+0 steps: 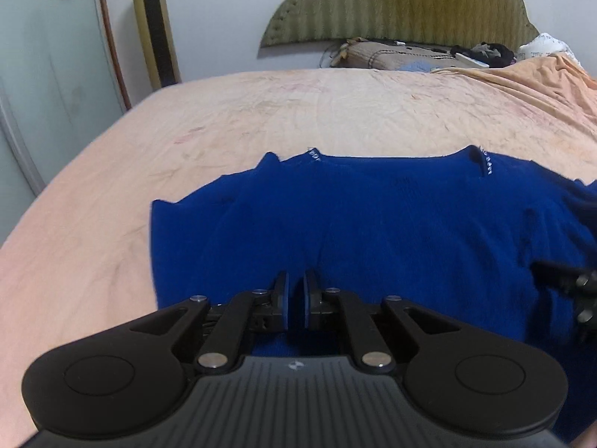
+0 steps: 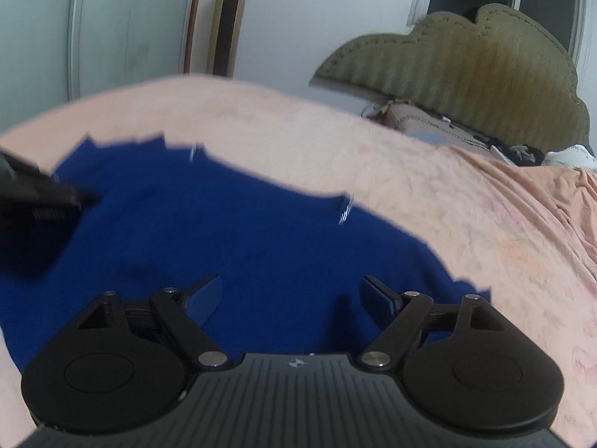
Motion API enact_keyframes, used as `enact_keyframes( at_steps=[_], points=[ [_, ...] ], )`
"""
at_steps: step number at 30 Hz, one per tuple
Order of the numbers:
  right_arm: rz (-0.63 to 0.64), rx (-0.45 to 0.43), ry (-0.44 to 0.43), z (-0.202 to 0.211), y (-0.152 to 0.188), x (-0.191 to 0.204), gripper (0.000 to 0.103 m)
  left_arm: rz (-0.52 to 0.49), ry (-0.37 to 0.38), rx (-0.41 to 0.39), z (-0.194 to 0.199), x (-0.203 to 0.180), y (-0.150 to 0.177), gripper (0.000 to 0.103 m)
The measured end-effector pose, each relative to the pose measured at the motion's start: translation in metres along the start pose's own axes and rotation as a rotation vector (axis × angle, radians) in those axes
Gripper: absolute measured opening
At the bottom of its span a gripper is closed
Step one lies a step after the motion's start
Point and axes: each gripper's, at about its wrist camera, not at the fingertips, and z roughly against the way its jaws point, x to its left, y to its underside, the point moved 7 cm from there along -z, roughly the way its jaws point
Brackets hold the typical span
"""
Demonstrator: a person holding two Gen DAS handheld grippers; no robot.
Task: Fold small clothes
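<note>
A blue knit sweater lies spread flat on the peach bed sheet, neckline toward the headboard, with small sparkly trims at the shoulders. My left gripper is over the sweater's near part with its jaws almost closed and blue cloth between the pads. My right gripper is open and empty just above the sweater near its right side. The right gripper shows at the right edge of the left wrist view, and the left gripper at the left edge of the right wrist view.
A green padded headboard stands at the far end with pillows and a dark heap of clothes. A rumpled orange blanket lies at the back right. A gold tower fan and a glass door stand to the left.
</note>
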Motion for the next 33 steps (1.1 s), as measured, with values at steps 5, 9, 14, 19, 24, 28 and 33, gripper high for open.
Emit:
enact_keyframes(
  at_steps=[5,9,14,19,24,28,33],
  points=[
    [-0.139,0.02,0.02,-0.003,0.019,-0.012,0.095,-0.004,-0.037,-0.032,0.013,0.0,0.016,0.007],
    [-0.203,0.031,0.016,0.0,0.031,-0.02,0.101,-0.04,-0.075,-0.059,0.019,-0.004,0.023,0.008],
    [-0.215,0.006,0.025,0.004,0.043,-0.017,0.103,-0.046,-0.092,-0.09,0.022,-0.005,0.028,0.008],
    [-0.226,0.0,0.019,0.004,0.044,-0.016,0.103,-0.087,-0.126,-0.122,0.023,-0.011,0.032,0.008],
    [-0.231,-0.006,0.017,0.005,0.044,-0.017,0.103,-0.127,-0.157,-0.124,0.022,-0.016,0.033,0.008],
    [-0.226,-0.007,0.028,0.006,0.045,-0.015,0.103,-0.153,-0.178,-0.125,0.022,-0.018,0.033,0.008],
    [-0.244,-0.002,0.024,0.006,0.045,-0.016,0.103,-0.178,-0.196,-0.125,0.022,-0.021,0.034,0.008]
  ],
)
